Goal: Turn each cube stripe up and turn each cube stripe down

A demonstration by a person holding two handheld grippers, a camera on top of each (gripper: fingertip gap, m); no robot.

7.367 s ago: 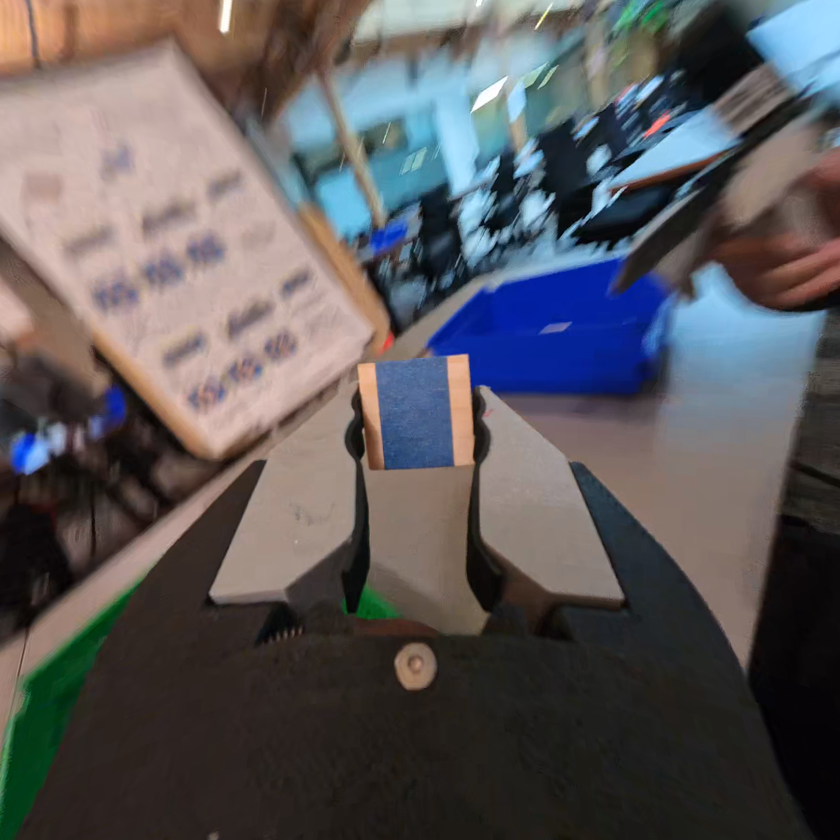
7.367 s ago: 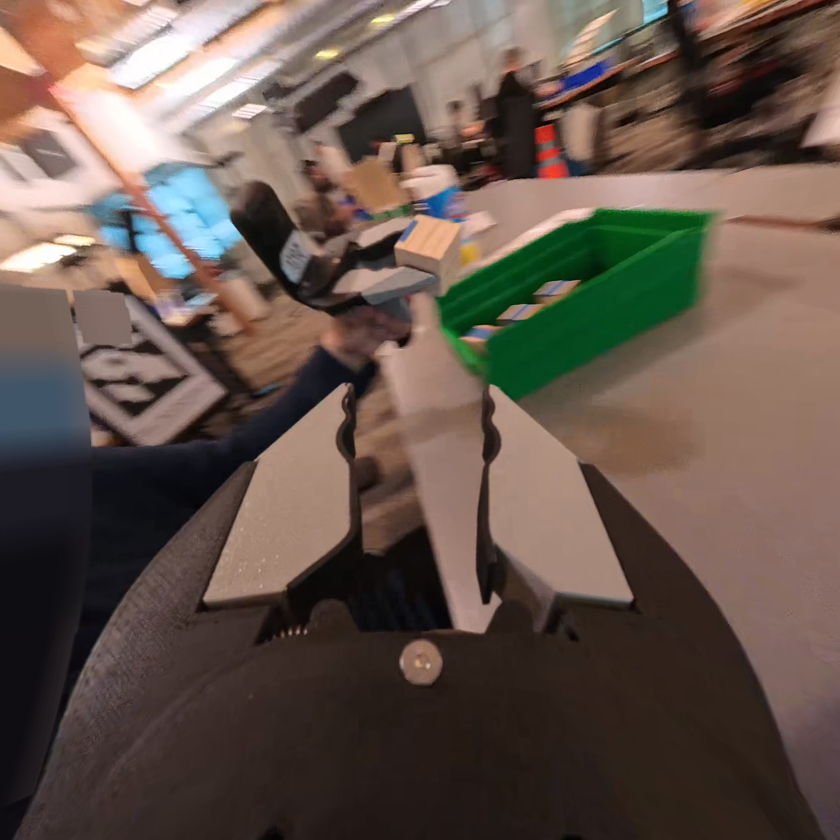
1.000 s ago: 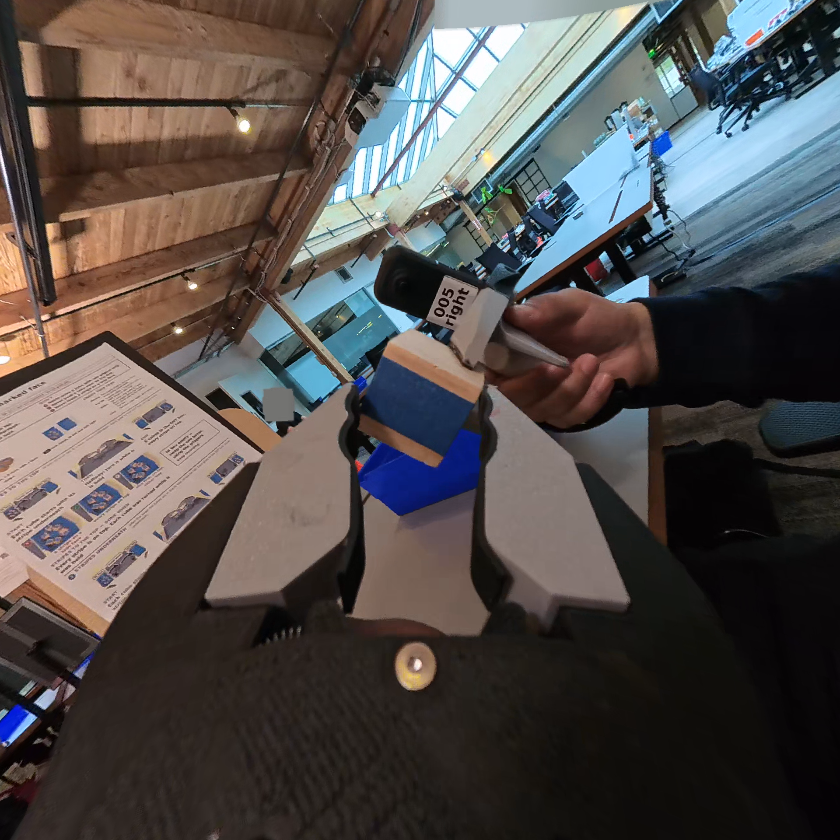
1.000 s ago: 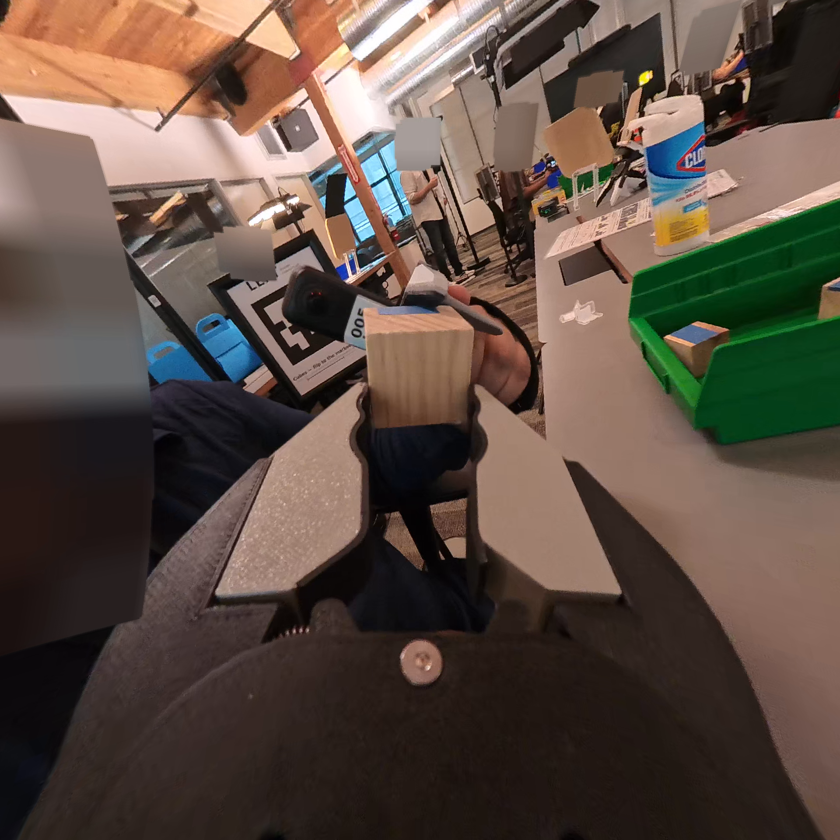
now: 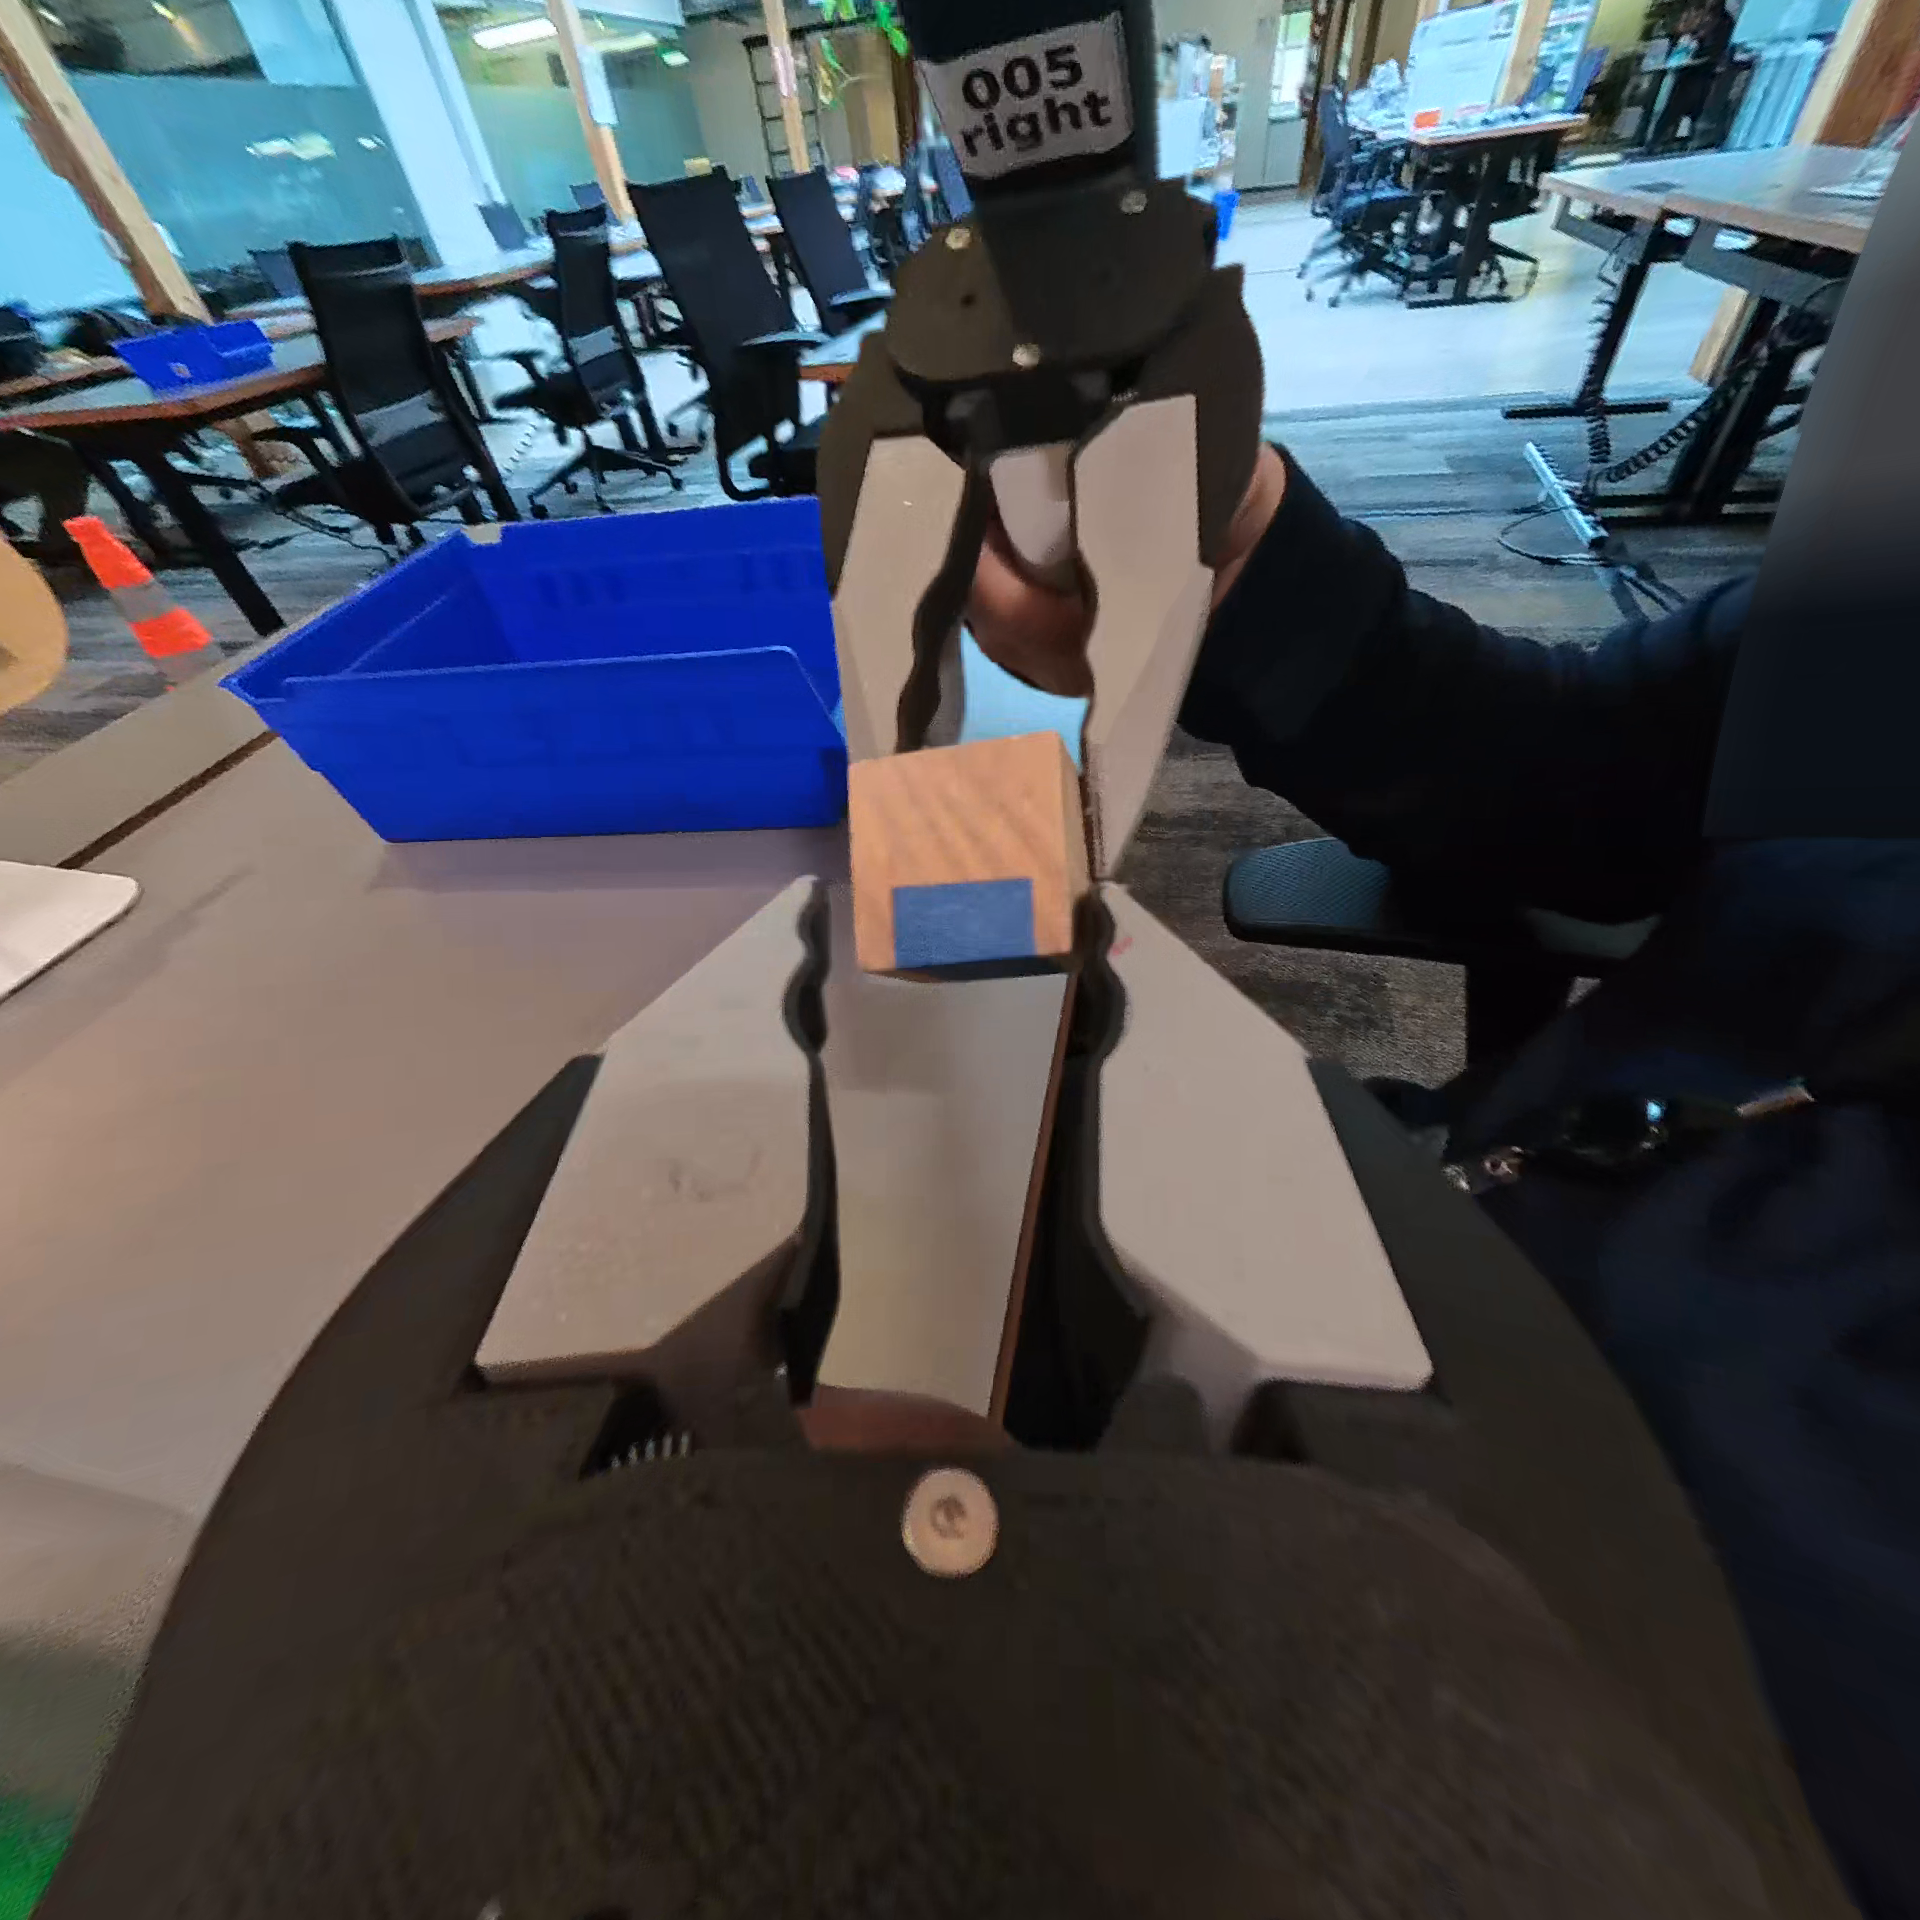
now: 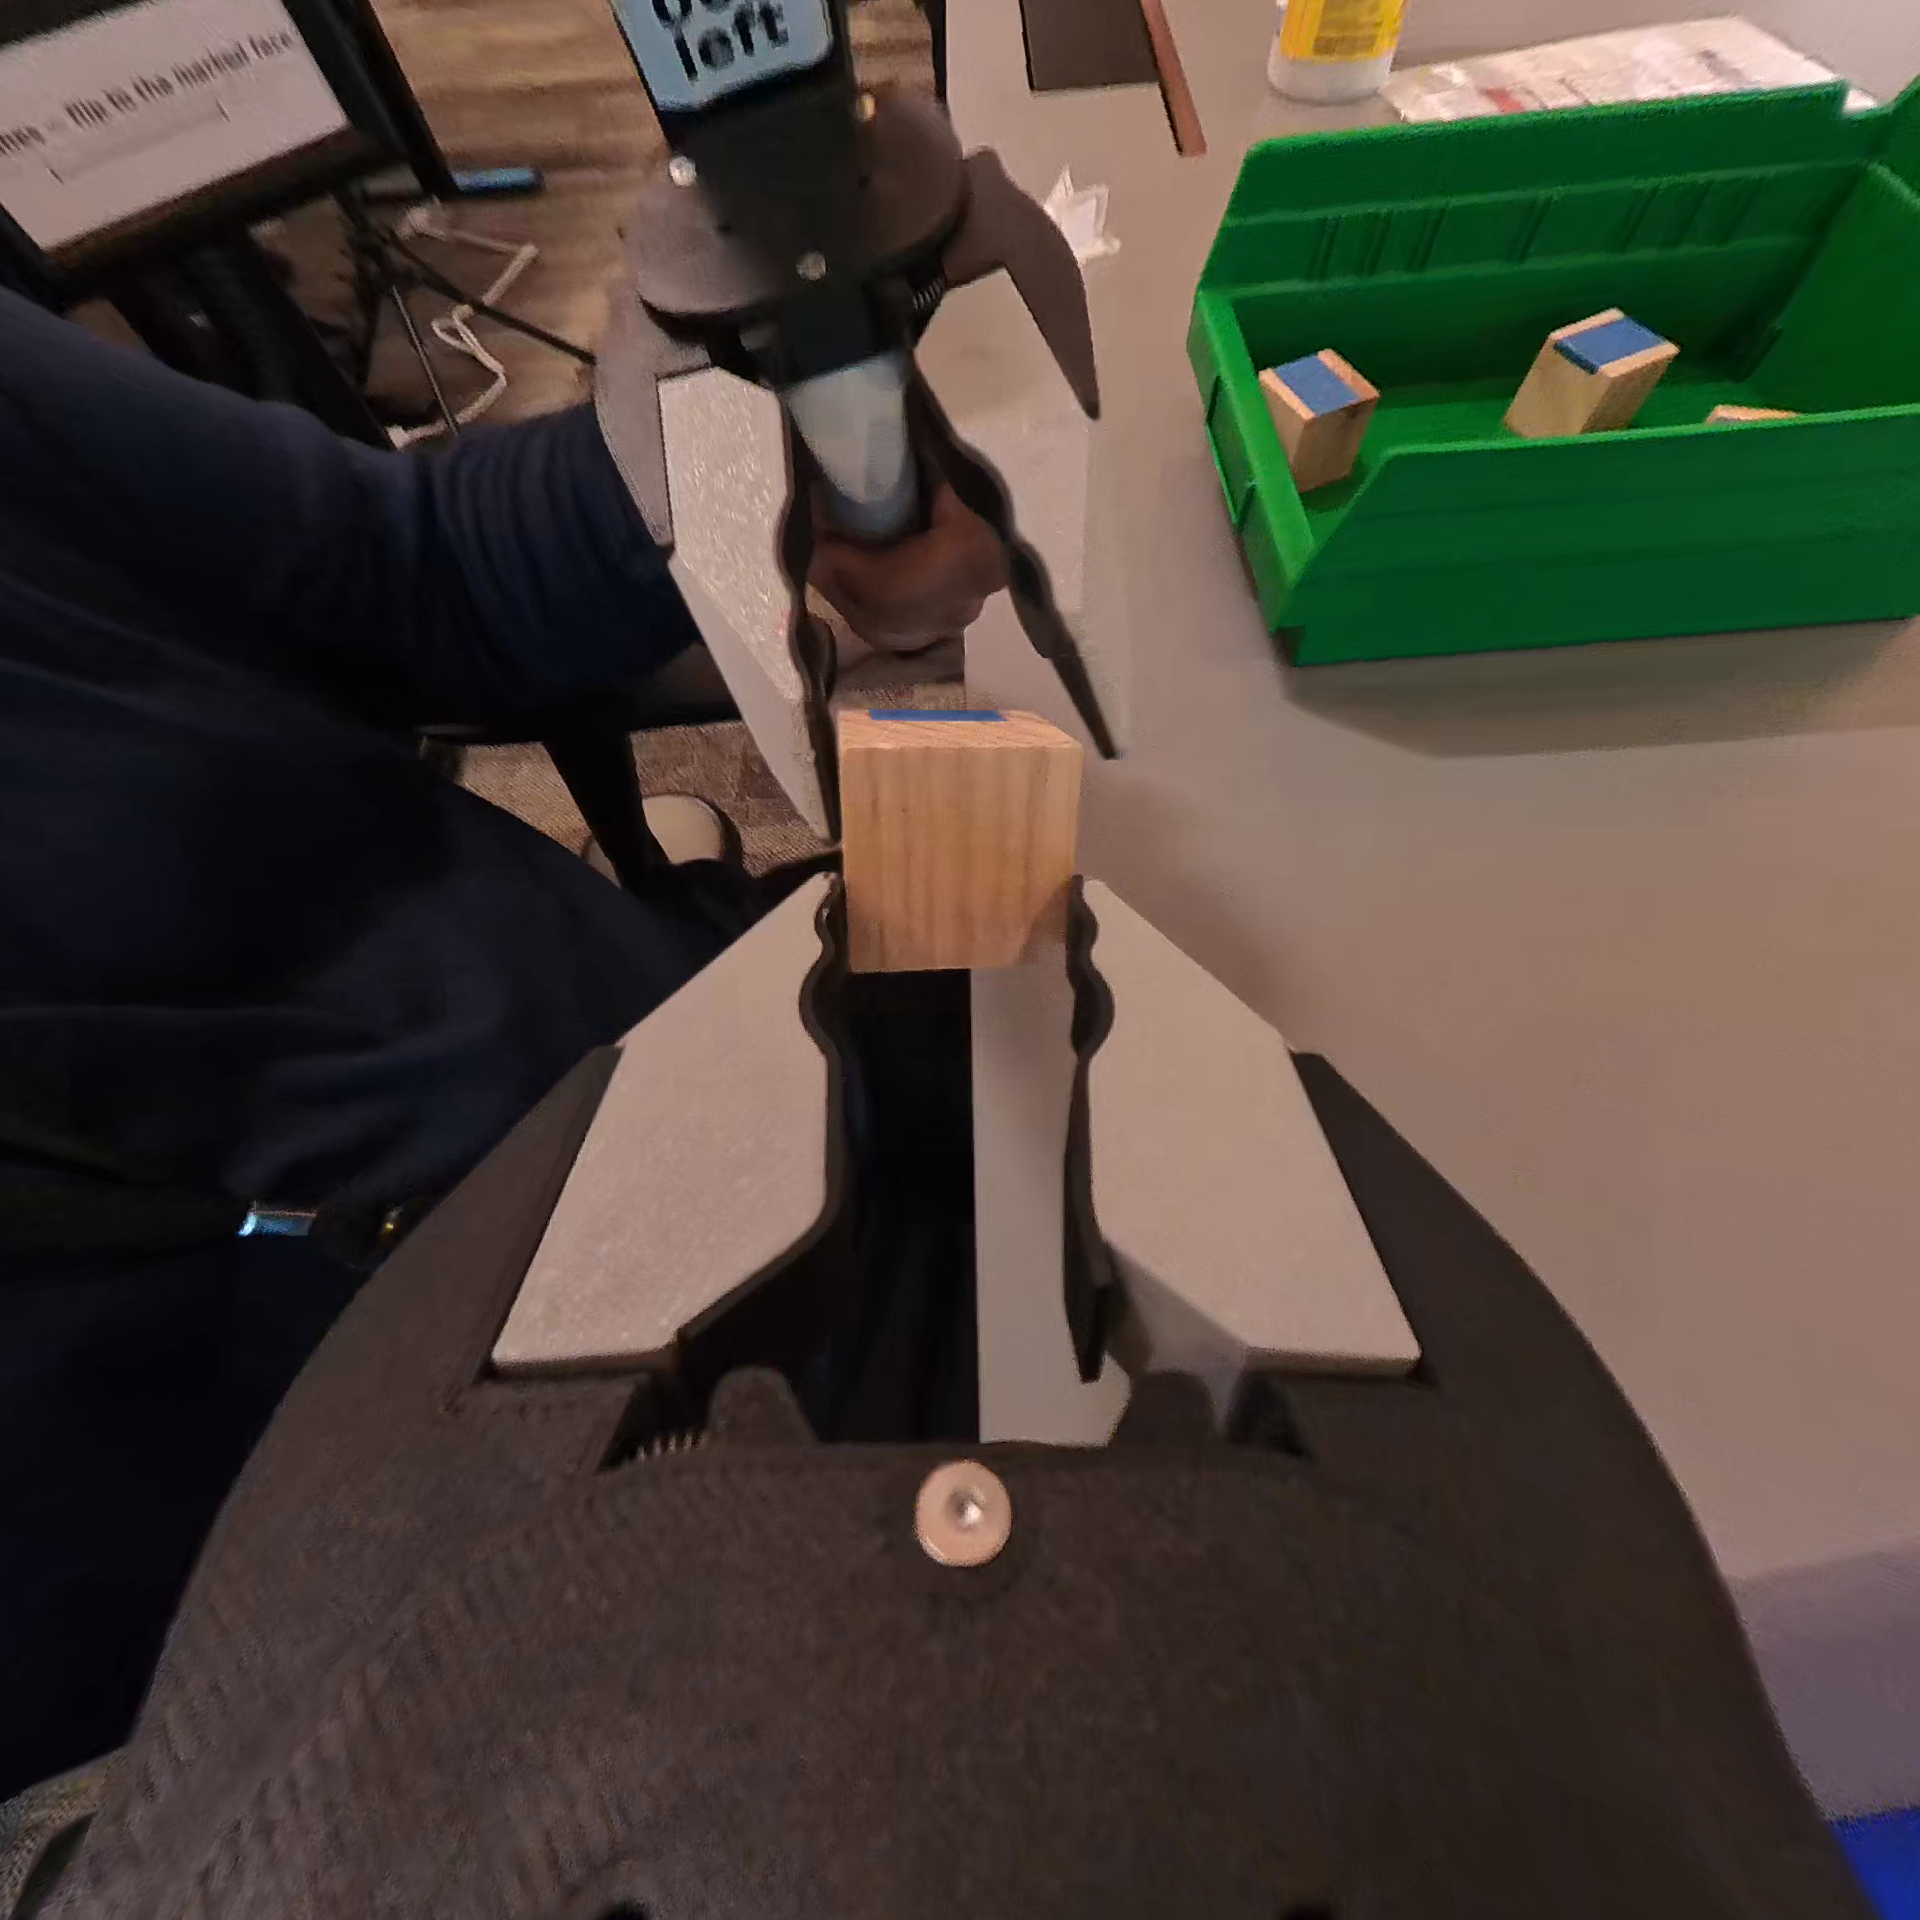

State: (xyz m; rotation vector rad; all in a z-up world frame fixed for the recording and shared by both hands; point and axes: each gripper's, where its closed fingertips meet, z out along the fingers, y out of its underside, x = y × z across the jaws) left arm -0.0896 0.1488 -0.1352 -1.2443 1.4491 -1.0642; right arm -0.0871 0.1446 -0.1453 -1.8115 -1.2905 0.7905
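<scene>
The right gripper (image 6: 956, 904) pinches a wooden cube (image 6: 956, 842) above the near edge of the grey table (image 6: 1455, 987), facing the left gripper (image 5: 951, 930), whose spread fingers flank the cube without clamping it. A green bin (image 6: 1558, 540) at far right holds more striped cubes (image 6: 1314, 421); a blue bin (image 5: 540, 707) sits on the table. The held cube's blue stripe (image 5: 961, 920) faces the left gripper.

Blue-striped pale wood cube (image 5: 961, 868)

A third cube (image 6: 1749, 415) in the green bin (image 6: 1558, 540) was mostly hidden by its front wall; its stripe couldn't be told.
</scene>
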